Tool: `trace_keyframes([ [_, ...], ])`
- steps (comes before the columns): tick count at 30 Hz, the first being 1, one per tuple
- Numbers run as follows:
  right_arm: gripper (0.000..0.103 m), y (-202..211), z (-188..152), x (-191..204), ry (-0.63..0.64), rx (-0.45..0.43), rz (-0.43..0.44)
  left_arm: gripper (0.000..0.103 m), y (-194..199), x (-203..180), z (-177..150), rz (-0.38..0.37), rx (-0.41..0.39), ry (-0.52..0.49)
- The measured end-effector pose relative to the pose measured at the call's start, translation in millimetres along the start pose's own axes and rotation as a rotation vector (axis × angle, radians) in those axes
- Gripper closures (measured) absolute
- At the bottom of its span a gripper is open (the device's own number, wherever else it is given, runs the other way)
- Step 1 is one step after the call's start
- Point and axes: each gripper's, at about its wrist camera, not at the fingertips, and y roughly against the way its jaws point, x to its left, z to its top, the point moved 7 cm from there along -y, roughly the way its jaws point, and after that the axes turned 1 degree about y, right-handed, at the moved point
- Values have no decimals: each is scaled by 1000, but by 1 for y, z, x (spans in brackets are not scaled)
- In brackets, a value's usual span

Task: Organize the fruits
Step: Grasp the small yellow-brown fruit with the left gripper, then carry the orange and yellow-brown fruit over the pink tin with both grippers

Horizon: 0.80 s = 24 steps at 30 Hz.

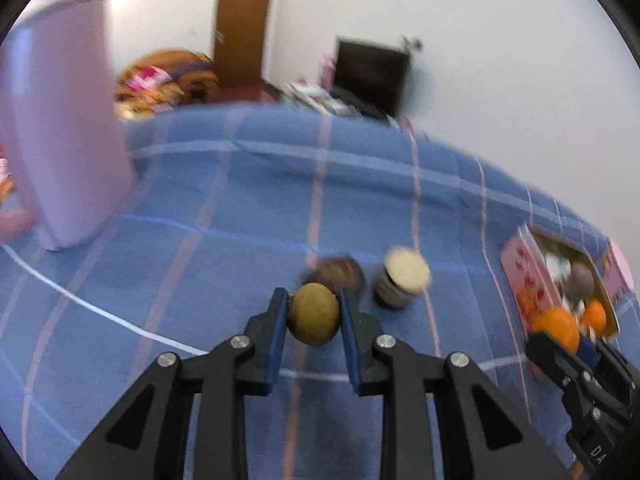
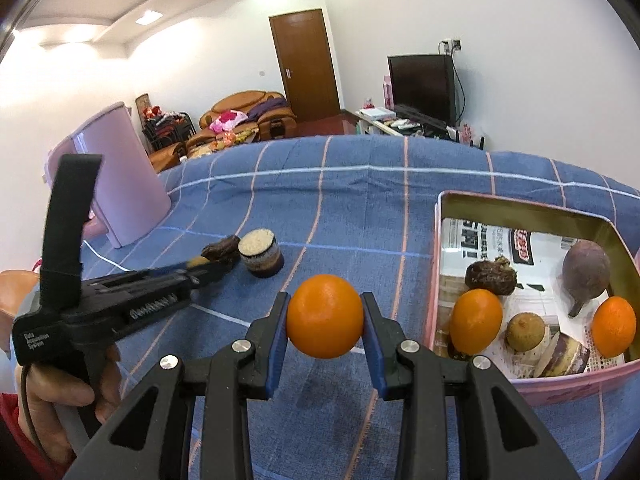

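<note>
My left gripper (image 1: 314, 312) is shut on a round olive-brown fruit (image 1: 314, 314) held above the blue checked cloth. It shows from the side in the right wrist view (image 2: 208, 266). My right gripper (image 2: 325, 316) is shut on an orange (image 2: 325, 316), left of the pink tin box (image 2: 436, 264). In the left wrist view the right gripper (image 1: 576, 344) holds the orange (image 1: 558, 326) beside the box (image 1: 524, 276). The box holds two oranges (image 2: 476, 320), a brown round fruit (image 2: 525, 330), a dark wrinkled fruit (image 2: 490, 278) and a purple fruit (image 2: 586, 268).
A dark brown wrinkled fruit (image 1: 340, 274) and a short jar with a beige top (image 1: 402, 280) sit on the cloth (image 1: 200, 260) beyond the left gripper. A tall pink container (image 1: 60, 136) stands at the far left. A TV (image 2: 422, 84) and sofa (image 2: 244, 116) are behind.
</note>
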Motion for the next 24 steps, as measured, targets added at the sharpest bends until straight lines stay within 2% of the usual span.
trace_keyframes([
  [3,67,6,3,1,3,-37,-4,76,16,3,7,19,-89,28],
  [7,67,10,5,2,16,-60,-9,76,22,2,9,90,-153,-24],
  [13,67,12,7,4,29,-73,-18,76,34,-1,9,93,-188,-50],
  [24,67,19,0,6,52,-74,-23,76,48,-12,-9,85,-186,-32],
])
